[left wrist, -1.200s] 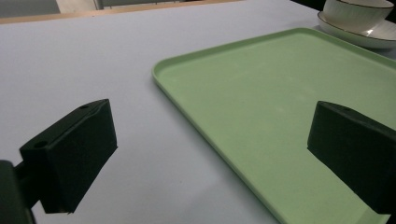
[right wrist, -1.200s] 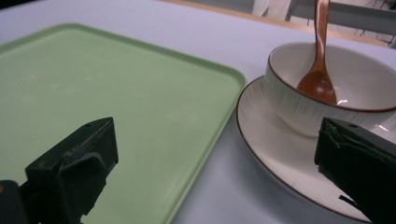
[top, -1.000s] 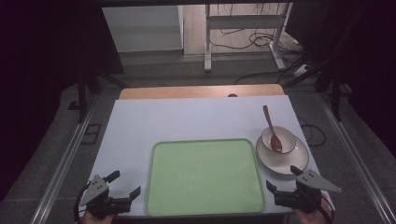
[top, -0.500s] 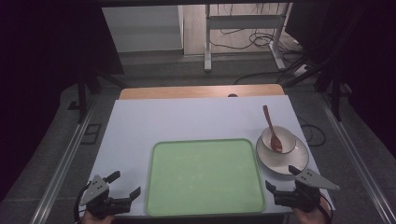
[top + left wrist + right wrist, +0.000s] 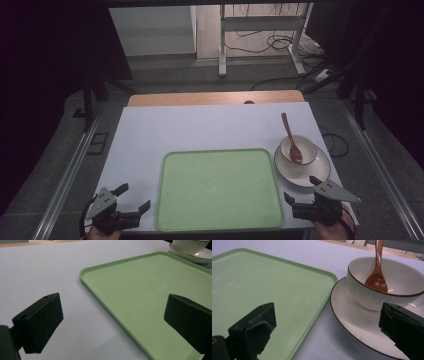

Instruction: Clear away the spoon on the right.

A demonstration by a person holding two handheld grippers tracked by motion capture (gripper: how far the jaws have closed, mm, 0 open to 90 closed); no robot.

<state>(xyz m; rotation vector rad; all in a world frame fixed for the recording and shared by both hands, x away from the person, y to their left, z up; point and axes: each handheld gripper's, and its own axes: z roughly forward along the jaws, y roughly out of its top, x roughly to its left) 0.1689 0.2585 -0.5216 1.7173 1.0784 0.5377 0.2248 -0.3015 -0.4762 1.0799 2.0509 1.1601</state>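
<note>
Right now both grippers sit at the near edge of the table (image 5: 150, 130), one at each near corner, with their jaws spread wide and nothing between them. The left gripper (image 5: 131, 197) rests near the near left corner, just beside the left rim of the green tray (image 5: 219, 189) and apart from it. The right gripper (image 5: 302, 189) is at the near right corner, with one jaw near the tray's near right corner and the other close to the near rim of the plate (image 5: 305, 174).

The plate lies along the right edge of the table, just beside the tray's right rim. A bowl (image 5: 305, 145) stands on the far part of the plate, and a wooden spoon (image 5: 290, 137) leans in the bowl with its handle pointing toward the far edge.

From above, the whole layout and both hands are plain. The right gripper view brings the dishes close: the plate (image 5: 352, 322) is white with fine ribbing and a thin dark line round its rim, the bowl (image 5: 372, 295) is white with the same dark rim, and the spoon (image 5: 376, 281) is reddish brown with its scoop down inside the bowl. A narrow strip of table separates plate and tray (image 5: 262, 285). The left gripper view shows the tray (image 5: 150, 297) as flat, pale green and round-cornered, with plate and bowl at the far right corner of that view.
</note>
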